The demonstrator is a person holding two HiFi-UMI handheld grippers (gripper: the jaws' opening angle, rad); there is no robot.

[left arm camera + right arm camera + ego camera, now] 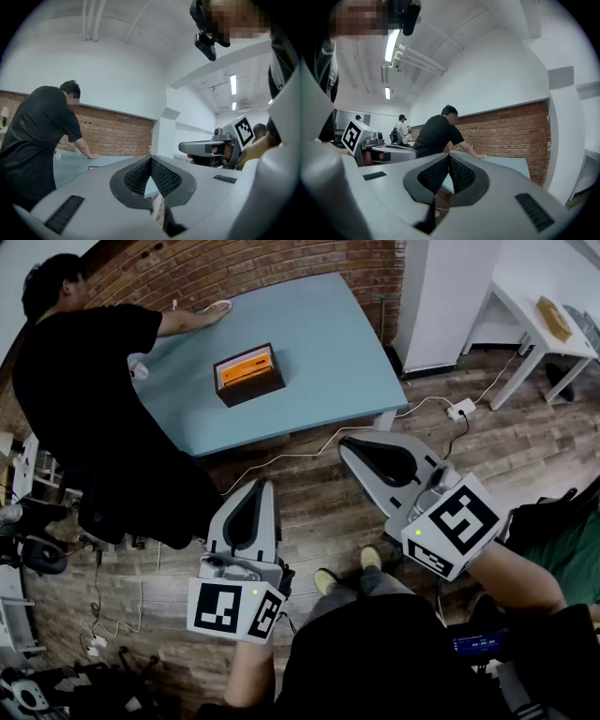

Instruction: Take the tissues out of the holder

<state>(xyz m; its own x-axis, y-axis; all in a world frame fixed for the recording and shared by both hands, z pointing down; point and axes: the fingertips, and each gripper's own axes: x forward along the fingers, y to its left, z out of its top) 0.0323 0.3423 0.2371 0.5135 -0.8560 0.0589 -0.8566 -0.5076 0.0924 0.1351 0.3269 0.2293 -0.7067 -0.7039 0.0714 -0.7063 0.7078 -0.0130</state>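
Observation:
A dark tissue holder (pixel 249 376) with an orange tissue pack in it stands near the middle of the blue table (pixel 337 343). Both grippers hang over the wooden floor, well short of the table's near edge. My left gripper (pixel 262 486) is shut with nothing between its pads, which meet at the tip in the left gripper view (pixel 151 160). My right gripper (pixel 346 445) is shut and empty too, its pads touching (pixel 449 155). Each gripper shows in the other's view: the right gripper (pixel 206 149) and the left gripper (pixel 389 152).
A person in black (pixel 84 381) leans over the table's left side with a hand (pixel 216 307) on it. A white cable (pixel 309 448) and a power strip (pixel 459 410) lie on the floor. A white side table (pixel 534 315) stands at the far right, before a brick wall (pixel 234 268).

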